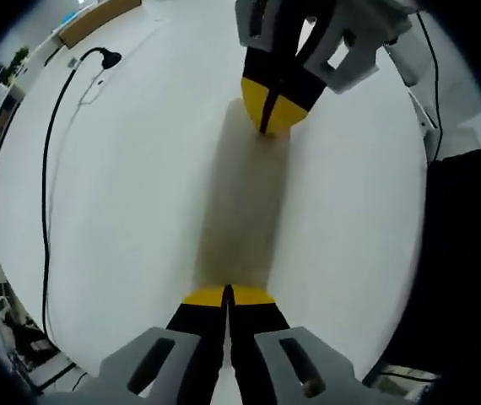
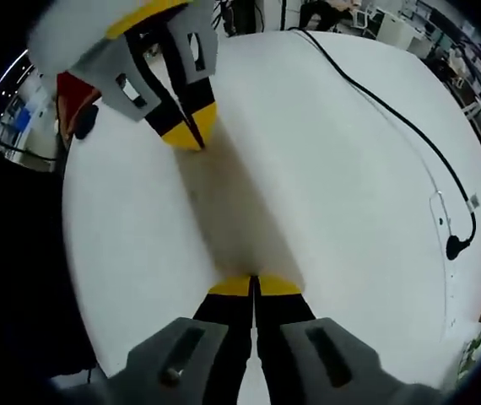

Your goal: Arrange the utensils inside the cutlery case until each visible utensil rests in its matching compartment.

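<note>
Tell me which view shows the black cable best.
The right gripper view: the cable runs unbroken across the table to its plug. The left gripper view shows the cable near the rim, more squeezed.

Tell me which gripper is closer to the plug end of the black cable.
The right gripper: the plug end lies on the white table off to the side of its shut jaws, while the left gripper sits farther from it.
</note>
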`<action>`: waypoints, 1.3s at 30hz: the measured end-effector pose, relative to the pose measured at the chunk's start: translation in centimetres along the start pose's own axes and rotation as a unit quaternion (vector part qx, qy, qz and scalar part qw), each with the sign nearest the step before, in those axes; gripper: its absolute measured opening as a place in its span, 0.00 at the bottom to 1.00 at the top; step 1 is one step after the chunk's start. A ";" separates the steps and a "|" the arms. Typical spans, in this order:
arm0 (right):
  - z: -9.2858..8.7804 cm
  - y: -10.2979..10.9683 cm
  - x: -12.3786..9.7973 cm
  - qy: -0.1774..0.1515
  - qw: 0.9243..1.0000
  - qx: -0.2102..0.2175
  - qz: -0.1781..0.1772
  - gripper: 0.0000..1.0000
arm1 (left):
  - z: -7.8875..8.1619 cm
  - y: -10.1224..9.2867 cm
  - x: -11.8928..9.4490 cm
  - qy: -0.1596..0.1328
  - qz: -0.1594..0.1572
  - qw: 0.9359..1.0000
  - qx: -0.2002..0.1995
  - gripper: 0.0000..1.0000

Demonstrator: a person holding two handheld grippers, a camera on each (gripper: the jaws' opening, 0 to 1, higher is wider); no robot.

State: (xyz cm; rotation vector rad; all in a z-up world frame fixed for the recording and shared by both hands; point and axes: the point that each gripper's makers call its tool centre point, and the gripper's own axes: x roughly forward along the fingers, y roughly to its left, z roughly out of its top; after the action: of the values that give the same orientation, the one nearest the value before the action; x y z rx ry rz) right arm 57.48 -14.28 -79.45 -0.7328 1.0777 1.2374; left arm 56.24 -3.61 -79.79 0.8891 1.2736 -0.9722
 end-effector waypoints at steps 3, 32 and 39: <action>-0.7 -1.4 -0.6 0.012 0.999 0.000 -0.037 0.00 | -0.2 0.0 -0.1 -0.001 0.000 1.000 -0.002 0.00; 3.1 -0.6 1.0 0.034 0.985 0.170 -0.014 0.00 | -0.5 0.2 -0.4 -0.062 -0.010 0.996 -0.066 0.00; 2.9 -1.3 1.6 0.065 0.984 0.160 -0.047 0.00 | -0.5 0.2 -0.3 -0.071 -0.016 0.994 -0.075 0.00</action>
State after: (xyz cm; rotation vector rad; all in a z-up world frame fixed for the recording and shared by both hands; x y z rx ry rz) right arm 59.37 -11.37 -80.09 -0.6143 1.2971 0.9178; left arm 56.24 -3.09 -79.51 0.6720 1.2253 -0.9352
